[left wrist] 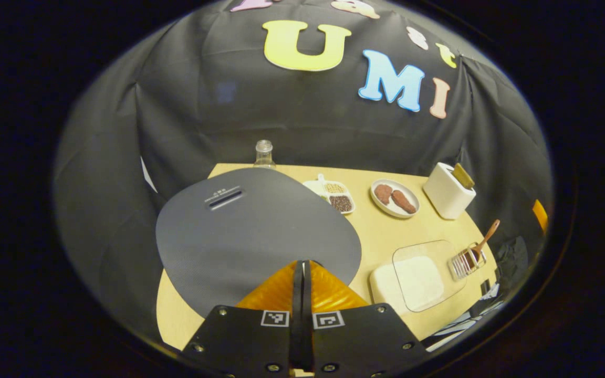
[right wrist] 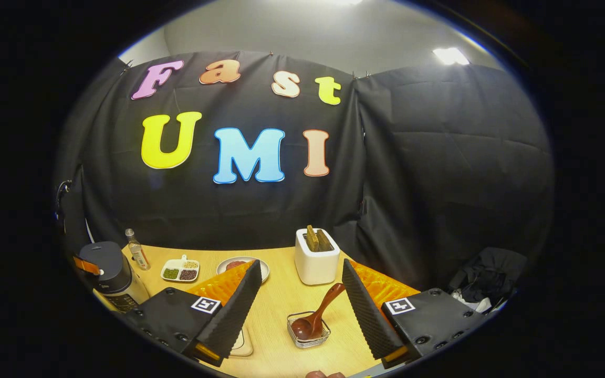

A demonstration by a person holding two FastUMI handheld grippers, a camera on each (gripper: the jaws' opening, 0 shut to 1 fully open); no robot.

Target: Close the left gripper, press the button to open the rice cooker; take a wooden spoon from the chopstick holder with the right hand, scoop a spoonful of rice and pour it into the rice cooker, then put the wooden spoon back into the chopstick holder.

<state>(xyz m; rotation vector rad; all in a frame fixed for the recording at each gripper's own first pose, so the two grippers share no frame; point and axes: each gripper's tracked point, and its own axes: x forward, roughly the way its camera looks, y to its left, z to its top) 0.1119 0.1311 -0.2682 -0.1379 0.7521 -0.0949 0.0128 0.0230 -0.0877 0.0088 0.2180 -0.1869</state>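
Observation:
The rice cooker's flat grey lid (left wrist: 239, 226) lies closed below my left gripper (left wrist: 302, 269). That gripper is shut with nothing in it, its tips over the lid's near edge; whether they touch it I cannot tell. The wooden spoon (right wrist: 317, 316) stands bowl-down in the wire chopstick holder (right wrist: 309, 332), handle leaning up to the right. My right gripper (right wrist: 302, 315) is open, its fingers either side of the holder and above it, not touching the spoon. The cooker (right wrist: 111, 275) stands at the table's far left. A rice box with a clear lid (left wrist: 418, 273) sits beside the holder (left wrist: 468, 261).
A white toaster (right wrist: 315, 260) stands at the back of the wooden table (right wrist: 276, 294). A plate of meat (left wrist: 394, 198), a divided tray of beans (left wrist: 331, 194) and a small bottle (left wrist: 263, 154) line the far side. Black cloth walls close in behind.

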